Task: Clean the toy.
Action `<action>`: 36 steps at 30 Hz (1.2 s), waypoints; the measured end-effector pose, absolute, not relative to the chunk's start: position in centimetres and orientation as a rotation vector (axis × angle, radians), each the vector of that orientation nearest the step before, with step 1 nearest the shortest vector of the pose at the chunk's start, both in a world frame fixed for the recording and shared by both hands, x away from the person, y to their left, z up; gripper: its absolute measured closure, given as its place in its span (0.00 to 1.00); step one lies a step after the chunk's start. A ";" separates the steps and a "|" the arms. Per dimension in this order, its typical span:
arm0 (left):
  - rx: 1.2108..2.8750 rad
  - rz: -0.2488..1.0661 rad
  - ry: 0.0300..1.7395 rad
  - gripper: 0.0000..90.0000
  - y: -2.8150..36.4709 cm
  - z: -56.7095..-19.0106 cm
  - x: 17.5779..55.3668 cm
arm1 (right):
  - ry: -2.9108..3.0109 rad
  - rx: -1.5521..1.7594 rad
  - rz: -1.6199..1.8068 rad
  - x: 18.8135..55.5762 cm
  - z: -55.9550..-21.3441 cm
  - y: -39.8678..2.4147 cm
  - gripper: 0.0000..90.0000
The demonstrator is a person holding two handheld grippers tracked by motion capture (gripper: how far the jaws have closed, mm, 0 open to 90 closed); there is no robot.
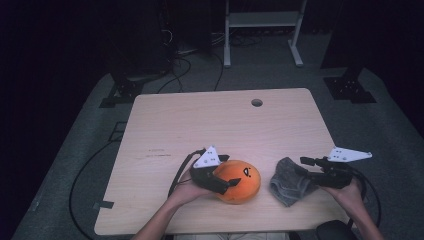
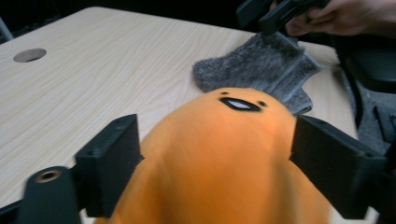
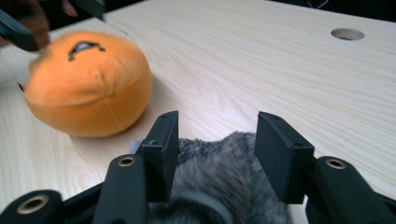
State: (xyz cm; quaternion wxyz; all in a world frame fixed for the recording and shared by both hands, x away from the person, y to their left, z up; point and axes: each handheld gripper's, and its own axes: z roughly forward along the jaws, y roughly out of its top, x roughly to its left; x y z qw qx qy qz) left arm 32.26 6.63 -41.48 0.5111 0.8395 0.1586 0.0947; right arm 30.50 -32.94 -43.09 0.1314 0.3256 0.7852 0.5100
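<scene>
I see the orange plush toy (image 1: 241,181) lying on the table (image 1: 200,125) close to the near edge, roughly midway between the two near corners. Its long axis runs parallel to that near edge. The stitched face (image 1: 248,172) sits on the upper surface toward the right end, so the toy points toward the right edge of the table, at the grey fuzzy cloth (image 1: 290,181).

My left gripper (image 1: 226,172) straddles the left end of the toy. In the left gripper view its fingers (image 2: 109,163) stand on either side of the orange body, spread about as wide as the plush; I cannot tell for certain whether the pads press it, and the grip reads as released.

The cloth lies crumpled just beside the toy on its right, near the near right corner of the table, not touching the toy as far as I can see. My right gripper (image 1: 306,165) is over the cloth's right part. In the right gripper view its fingers (image 3: 161,149) are parted, with the grey pile between them and a gap visible at each pad, so the cloth is released.
</scene>
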 end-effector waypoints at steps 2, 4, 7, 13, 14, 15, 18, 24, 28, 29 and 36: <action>2.063 0.235 0.397 0.12 5.9 -41.9 32.8 | 2.272 0.944 1.488 30.5 -43.0 -32.9 0.52; 2.079 0.166 0.424 0.09 5.6 -42.5 33.3 | 2.266 0.945 1.498 30.6 -42.9 -32.8 0.51; 2.090 0.132 0.448 0.21 5.3 -43.1 33.3 | 2.268 0.935 1.506 30.6 -42.9 -32.4 0.50; 2.084 0.171 0.377 0.57 5.3 -42.1 32.8 | 2.260 0.913 1.538 30.8 -42.6 -31.7 0.50; 2.078 0.184 0.381 0.58 5.4 -41.9 32.9 | 2.261 0.904 1.537 30.8 -42.5 -31.6 0.50; 2.073 0.204 0.386 0.58 5.3 -41.7 32.9 | 2.261 0.903 1.534 30.8 -42.5 -31.5 0.50; 2.067 0.278 0.414 0.58 5.3 -41.4 33.7 | 2.258 0.911 1.539 31.0 -42.7 -31.4 0.48; 2.040 0.365 0.467 0.57 5.5 -41.2 35.8 | 2.268 0.924 1.526 31.2 -43.0 -31.2 0.46; 2.030 0.394 0.482 0.56 5.2 -41.1 36.7 | 2.277 0.930 1.522 31.4 -43.1 -31.1 0.46; 2.026 0.403 0.497 0.55 5.1 -41.2 37.4 | 2.286 0.924 1.514 31.4 -43.2 -30.9 0.45; 2.038 0.334 0.534 0.38 5.2 -41.7 38.3 | 2.300 0.932 1.494 31.4 -43.3 -30.7 0.44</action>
